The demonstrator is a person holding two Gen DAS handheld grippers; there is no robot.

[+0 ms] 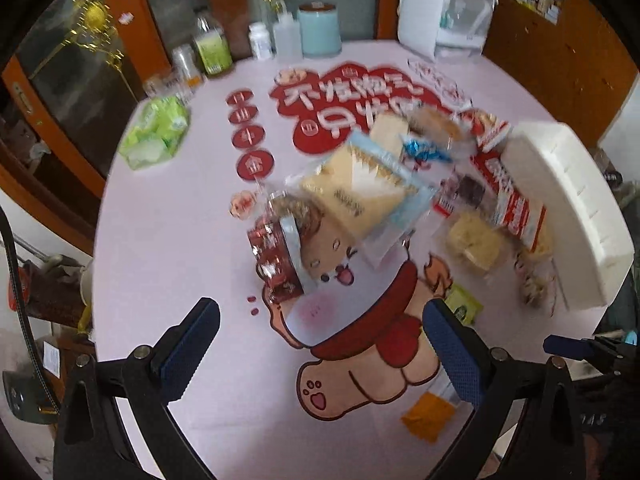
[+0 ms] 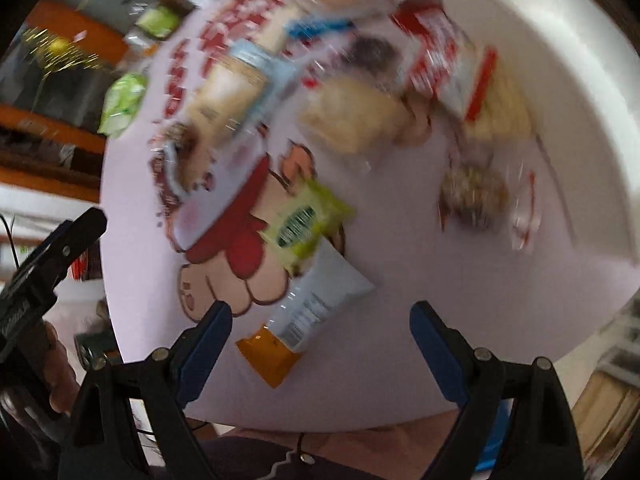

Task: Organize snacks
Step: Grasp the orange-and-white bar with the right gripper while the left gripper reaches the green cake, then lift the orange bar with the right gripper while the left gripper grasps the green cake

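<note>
Several snack packets lie scattered on a round pink table (image 1: 168, 240). In the left wrist view a cream and blue biscuit packet (image 1: 360, 188) lies at the centre, a dark red packet (image 1: 274, 260) below it, and red and white packets (image 1: 508, 196) beside a white tray (image 1: 568, 204). My left gripper (image 1: 320, 344) hangs open above the cartoon print, nothing between its fingers. In the blurred right wrist view my right gripper (image 2: 320, 344) is open above a light blue and orange packet (image 2: 308, 320). A yellow-green packet (image 2: 306, 224) lies just beyond it.
Bottles, a white jar and a pale blue canister (image 1: 320, 30) stand at the table's far edge, with a green tissue pack (image 1: 156, 132) at the left. Wooden cabinets surround the table. A person's hand (image 2: 56, 364) holds the other gripper at the left of the right wrist view.
</note>
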